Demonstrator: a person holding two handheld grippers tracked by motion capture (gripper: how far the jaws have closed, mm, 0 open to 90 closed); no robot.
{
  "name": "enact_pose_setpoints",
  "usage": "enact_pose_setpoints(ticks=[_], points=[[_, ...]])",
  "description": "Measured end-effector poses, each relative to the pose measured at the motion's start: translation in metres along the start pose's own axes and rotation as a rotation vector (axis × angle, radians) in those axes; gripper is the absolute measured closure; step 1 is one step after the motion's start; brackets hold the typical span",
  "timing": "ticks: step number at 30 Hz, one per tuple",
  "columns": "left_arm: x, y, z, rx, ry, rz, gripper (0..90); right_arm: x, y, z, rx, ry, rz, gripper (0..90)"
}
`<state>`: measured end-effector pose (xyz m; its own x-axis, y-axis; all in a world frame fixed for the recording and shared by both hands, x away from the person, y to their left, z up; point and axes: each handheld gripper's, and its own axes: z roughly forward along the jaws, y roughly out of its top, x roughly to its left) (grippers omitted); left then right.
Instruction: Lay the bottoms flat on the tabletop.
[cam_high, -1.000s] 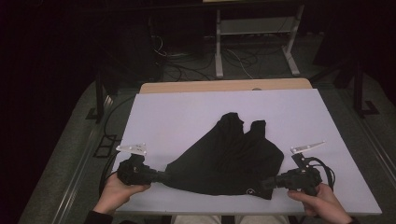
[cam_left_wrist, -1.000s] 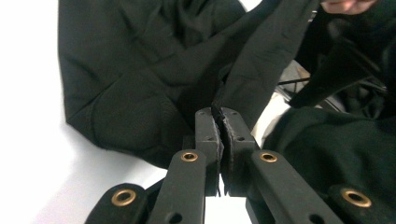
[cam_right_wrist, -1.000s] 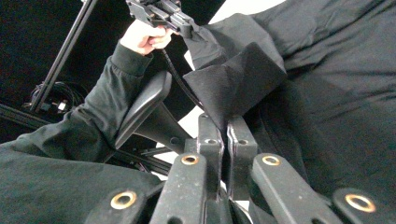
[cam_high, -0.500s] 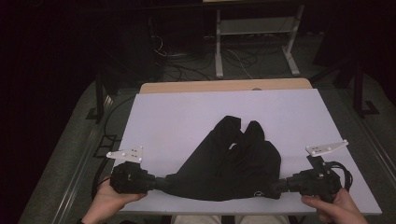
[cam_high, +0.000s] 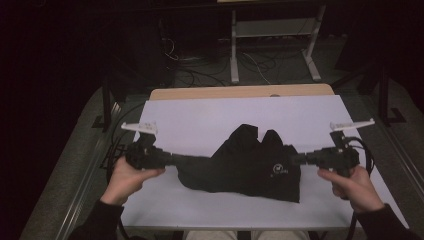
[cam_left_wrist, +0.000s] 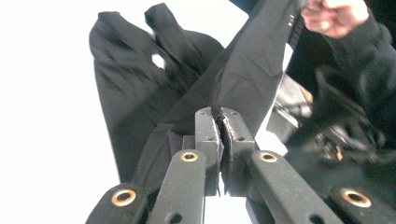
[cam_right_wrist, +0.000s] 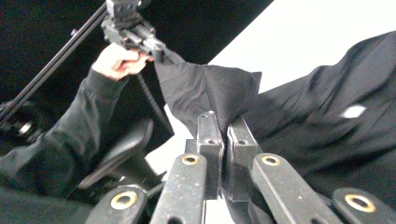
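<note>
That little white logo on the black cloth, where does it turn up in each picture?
High view: white logo on the black garment, right of centre.
Left gripper view: no logo that I can make out.
Right gripper view: logo at right.
Shared landmark: the garment's stretched edge between both grippers.

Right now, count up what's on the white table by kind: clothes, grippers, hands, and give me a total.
Black fabric garment with a small white logo: 1
Black hand-held grippers, left and right, each shut on the garment: 2
Hands holding them, left and right: 2
Total: 5
</note>
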<state>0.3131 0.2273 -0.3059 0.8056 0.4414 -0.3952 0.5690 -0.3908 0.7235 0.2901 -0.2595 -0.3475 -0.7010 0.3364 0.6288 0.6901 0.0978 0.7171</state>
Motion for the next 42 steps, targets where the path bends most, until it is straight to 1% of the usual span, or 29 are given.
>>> enact_pose_setpoints(ticks=[5, 6, 7, 8, 10, 11, 12, 15, 18, 20, 22, 23, 24, 25, 26, 27, 28, 29, 30, 32, 33, 34, 35, 36, 37, 38, 40, 41, 42], points=[[0.028, 0.036, 0.004, -0.057, 0.066, -0.074, 85.8, -0.020, 0.044, 0.000, -0.062, -0.081, -0.026, 86.1], [0.035, 0.042, 0.006, -0.066, 0.081, -0.087, 85.9, -0.025, 0.052, 0.002, -0.063, -0.094, -0.030, 86.2], [0.035, 0.042, 0.006, -0.066, 0.081, -0.087, 85.9, -0.031, 0.059, 0.005, -0.060, -0.111, -0.032, 86.2], [0.049, 0.054, 0.011, -0.077, 0.111, -0.114, 85.9, -0.036, 0.066, 0.007, -0.055, -0.133, -0.034, 86.2], [0.062, 0.064, 0.015, -0.086, 0.136, -0.142, 85.9, -0.047, 0.078, 0.012, -0.048, -0.167, -0.030, 86.3], [0.062, 0.064, 0.015, -0.086, 0.136, -0.142, 85.9, -0.047, 0.078, 0.012, -0.048, -0.167, -0.030, 86.3], [0.075, 0.075, 0.018, -0.083, 0.163, -0.161, 85.9, -0.059, 0.091, 0.016, -0.044, -0.183, -0.015, 86.3], [0.095, 0.094, 0.021, -0.075, 0.186, -0.217, 85.9, -0.074, 0.110, 0.018, -0.042, -0.213, -0.008, 86.3], [0.117, 0.114, 0.023, -0.069, 0.208, -0.296, 86.0, -0.091, 0.136, 0.019, -0.067, -0.215, 0.027, 86.3], [0.133, 0.128, 0.025, -0.088, 0.227, -0.350, 86.0, -0.103, 0.154, 0.023, -0.079, -0.232, 0.041, 86.3], [0.146, 0.143, 0.027, -0.134, 0.262, -0.393, 85.8, -0.115, 0.173, 0.032, -0.086, -0.277, 0.047, 86.3], [0.152, 0.149, 0.028, -0.175, 0.284, -0.416, 85.4, -0.122, 0.181, 0.037, -0.093, -0.317, 0.054, 86.2], [0.156, 0.153, 0.031, -0.227, 0.298, -0.446, 82.8, -0.130, 0.188, 0.042, -0.094, -0.373, 0.065, 84.8], [0.158, 0.155, 0.034, -0.289, 0.294, -0.459, 74.1, -0.138, 0.192, 0.048, -0.080, -0.456, 0.086, 78.2], [0.158, 0.152, 0.040, -0.344, 0.298, -0.446, 61.6, -0.146, 0.193, 0.052, -0.077, -0.560, 0.121, 67.1], [0.157, 0.148, 0.048, -0.346, 0.322, -0.412, 53.0, -0.154, 0.189, 0.055, -0.097, -0.642, 0.173, 58.7], [0.157, 0.140, 0.056, -0.335, 0.354, -0.378, 47.8, -0.161, 0.182, 0.056, -0.124, -0.659, 0.224, 55.4], [0.157, 0.129, 0.064, -0.334, 0.354, -0.352, 42.5, -0.167, 0.173, 0.059, -0.142, -0.644, 0.241, 54.4], [0.159, 0.115, 0.071, -0.338, 0.320, -0.337, 40.7, -0.172, 0.163, 0.062, -0.123, -0.642, 0.231, 52.4], [0.165, 0.084, 0.084, -0.322, 0.262, -0.362, 35.4, -0.181, 0.141, 0.067, -0.048, -0.657, 0.198, 48.6], [0.165, 0.084, 0.084, -0.322, 0.262, -0.362, 33.0, -0.181, 0.141, 0.067, -0.048, -0.657, 0.198, 48.6], [0.171, 0.055, 0.093, -0.280, 0.265, -0.387, 31.6, -0.188, 0.114, 0.066, -0.009, -0.658, 0.184, 46.1], [0.171, 0.055, 0.093, -0.280, 0.265, -0.387, 30.8, -0.188, 0.114, 0.066, -0.009, -0.658, 0.184, 46.1], [0.176, 0.030, 0.098, -0.263, 0.261, -0.426, 29.8, -0.189, 0.094, 0.063, 0.005, -0.642, 0.168, 43.1], [0.176, 0.030, 0.098, -0.263, 0.261, -0.426, 29.1, -0.188, 0.088, 0.062, 0.009, -0.642, 0.163, 41.1], [0.178, 0.017, 0.099, -0.260, 0.259, -0.446, 29.1, -0.188, 0.088, 0.062, 0.009, -0.642, 0.163, 41.1], [0.175, -0.004, 0.096, -0.284, 0.264, -0.455, 28.7, -0.183, 0.066, 0.054, -0.011, -0.579, 0.149, 35.1], [0.175, -0.004, 0.096, -0.284, 0.264, -0.455, 28.1, -0.183, 0.066, 0.054, -0.011, -0.579, 0.149, 35.1], [0.174, -0.012, 0.094, -0.291, 0.256, -0.448, 27.2, -0.178, 0.054, 0.051, -0.001, -0.551, 0.126, 29.5]])
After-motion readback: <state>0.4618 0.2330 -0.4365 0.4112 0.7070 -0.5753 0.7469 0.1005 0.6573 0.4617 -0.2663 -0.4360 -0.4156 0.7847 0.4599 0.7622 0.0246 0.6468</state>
